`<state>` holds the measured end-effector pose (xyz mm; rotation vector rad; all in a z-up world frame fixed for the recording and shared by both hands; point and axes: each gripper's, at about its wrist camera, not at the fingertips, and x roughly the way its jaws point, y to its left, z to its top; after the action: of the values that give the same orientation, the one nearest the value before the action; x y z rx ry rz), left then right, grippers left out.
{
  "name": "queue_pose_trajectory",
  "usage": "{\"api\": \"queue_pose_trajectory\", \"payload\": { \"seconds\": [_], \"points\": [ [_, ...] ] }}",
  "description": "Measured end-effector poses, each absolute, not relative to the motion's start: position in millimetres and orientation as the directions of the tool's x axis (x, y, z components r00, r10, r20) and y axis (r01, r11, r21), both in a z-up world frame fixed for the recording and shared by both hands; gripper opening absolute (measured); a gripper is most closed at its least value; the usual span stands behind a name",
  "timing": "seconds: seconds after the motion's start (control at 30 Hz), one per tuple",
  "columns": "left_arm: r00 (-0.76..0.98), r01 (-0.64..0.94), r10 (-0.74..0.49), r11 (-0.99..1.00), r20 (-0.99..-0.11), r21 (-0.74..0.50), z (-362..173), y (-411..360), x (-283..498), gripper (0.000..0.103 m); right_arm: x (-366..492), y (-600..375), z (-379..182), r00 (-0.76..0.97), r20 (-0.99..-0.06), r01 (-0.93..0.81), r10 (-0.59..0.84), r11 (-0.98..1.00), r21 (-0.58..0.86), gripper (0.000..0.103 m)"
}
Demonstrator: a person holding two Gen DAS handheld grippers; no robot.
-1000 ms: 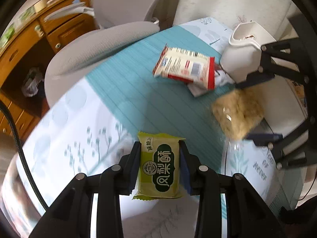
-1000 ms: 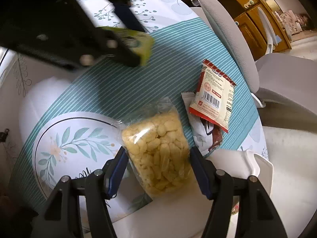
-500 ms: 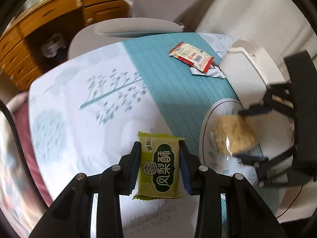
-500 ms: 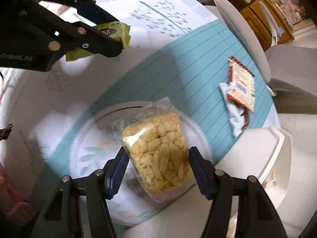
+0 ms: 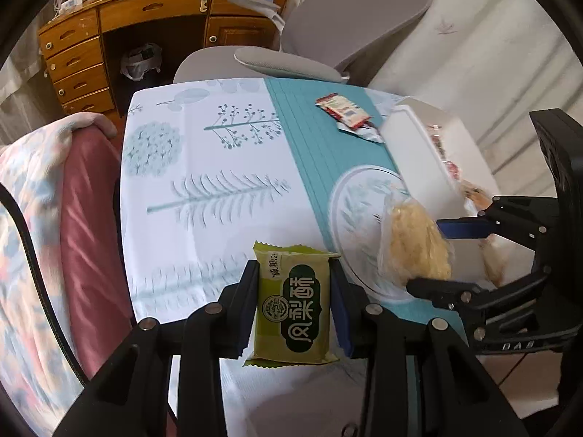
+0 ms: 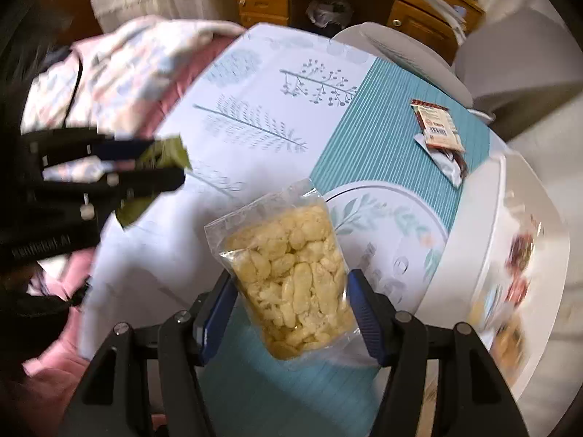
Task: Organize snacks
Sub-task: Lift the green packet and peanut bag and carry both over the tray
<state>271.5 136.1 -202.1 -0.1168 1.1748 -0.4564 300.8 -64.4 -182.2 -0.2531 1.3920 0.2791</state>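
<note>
We note that the table (image 5: 204,167) with its white, tree-printed and teal-striped cloth now fills much more of both views than a second ago, when only the teal part and a chair lay under us; both tools have risen and swung, and the wooden desk (image 5: 120,29), the grey chair (image 5: 328,25) and a pink blanket (image 5: 73,189) at the table's left edge have come into the left wrist view. The white bin (image 5: 419,153) sits at the table's right edge, with some packets inside it, blurred; earlier it was at the far corner of the frame. The round leaf-printed placemat (image 6: 393,218) lies just beside the bin. Our right gripper (image 6: 288,291) is closed on the clear bag of yellow puffed snacks (image 6: 291,273), held above the placemat, same hold as before. Our left gripper (image 5: 293,291) is clamped narrow on the green pastry packet (image 5: 293,306), held above the white part of the cloth, grip unchanged. The red-and-white packet (image 5: 342,109) lies on a silver packet (image 5: 360,133) on the teal stripe at the far edge, near the bin, where it lay before, now smaller in view.
</note>
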Motion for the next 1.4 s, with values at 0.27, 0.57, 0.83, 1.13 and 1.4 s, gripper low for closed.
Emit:
{"api": "queue_pose_trajectory", "payload": {
  "seconds": [0.27, 0.57, 0.83, 1.13, 1.4],
  "points": [
    [0.318, 0.332, -0.442, 0.880, -0.839, -0.339, -169, 123, 205, 0.035, 246, -82, -146, 0.202, -0.964, -0.216, 0.174, 0.968, 0.129, 0.062],
    [0.345, 0.383, -0.500, 0.848, -0.795, -0.367, -135, 84, 166, 0.035, 192, -127, -130, 0.249, -0.917, -0.055, 0.312, 0.950, 0.308, 0.062],
    [0.389, 0.396, -0.494, 0.852, -0.778, -0.343, -115, 40, 162, 0.035, 173, -174, -124, 0.290, -0.875, 0.011, 0.388, 0.913, 0.409, 0.062],
    [0.436, 0.377, -0.464, 0.872, -0.771, -0.312, -99, -20, 176, 0.035, 166, -248, -120, 0.312, -0.861, 0.059, 0.402, 0.896, 0.440, 0.062],
    [0.457, 0.344, -0.459, 0.881, -0.762, -0.324, -103, -79, 190, 0.035, 180, -310, -121, 0.284, -0.880, 0.054, 0.381, 0.910, 0.412, 0.062]
  ]
}}
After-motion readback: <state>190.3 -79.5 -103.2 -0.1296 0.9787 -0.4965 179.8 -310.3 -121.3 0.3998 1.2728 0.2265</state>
